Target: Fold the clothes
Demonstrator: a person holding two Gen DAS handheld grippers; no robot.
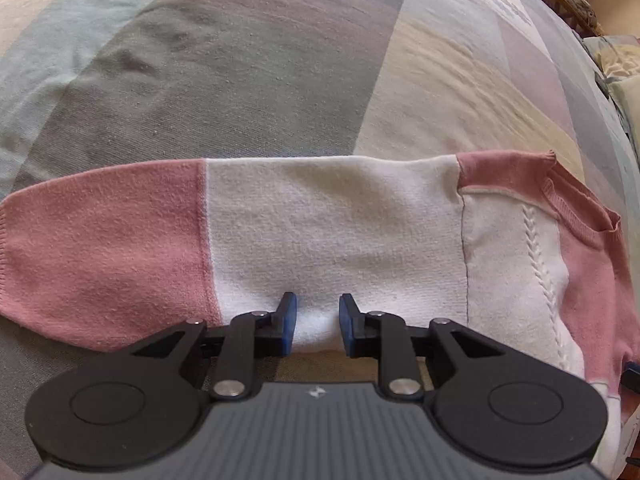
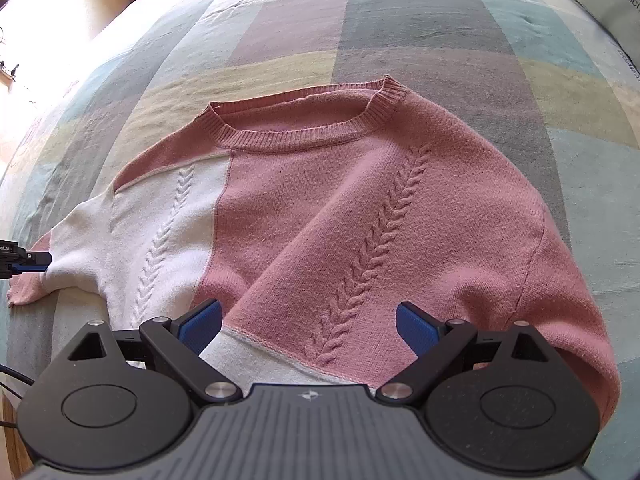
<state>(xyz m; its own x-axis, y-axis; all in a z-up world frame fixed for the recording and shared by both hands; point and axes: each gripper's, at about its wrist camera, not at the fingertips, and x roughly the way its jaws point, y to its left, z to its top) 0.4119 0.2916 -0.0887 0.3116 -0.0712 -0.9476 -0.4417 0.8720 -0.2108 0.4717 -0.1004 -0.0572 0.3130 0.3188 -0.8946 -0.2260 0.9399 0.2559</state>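
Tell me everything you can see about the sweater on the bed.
The sweater is a soft knit in pink and white blocks, with a ribbed pink collar and raised braid stitching. It lies front up on the patchwork bedspread, one sleeve already folded across the body, the other sleeve stretched out sideways, white with a pink cuff. The left gripper is open at that sleeve's edge; the right gripper is open over the hem.

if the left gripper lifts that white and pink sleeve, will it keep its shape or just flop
Probably flop: the sleeve is soft knit lying limp on the bedspread, so it should drape from the left gripper. Likely light. Its fuzzy surface should grip the pads rather than slip, though it may tug the sweater body along.
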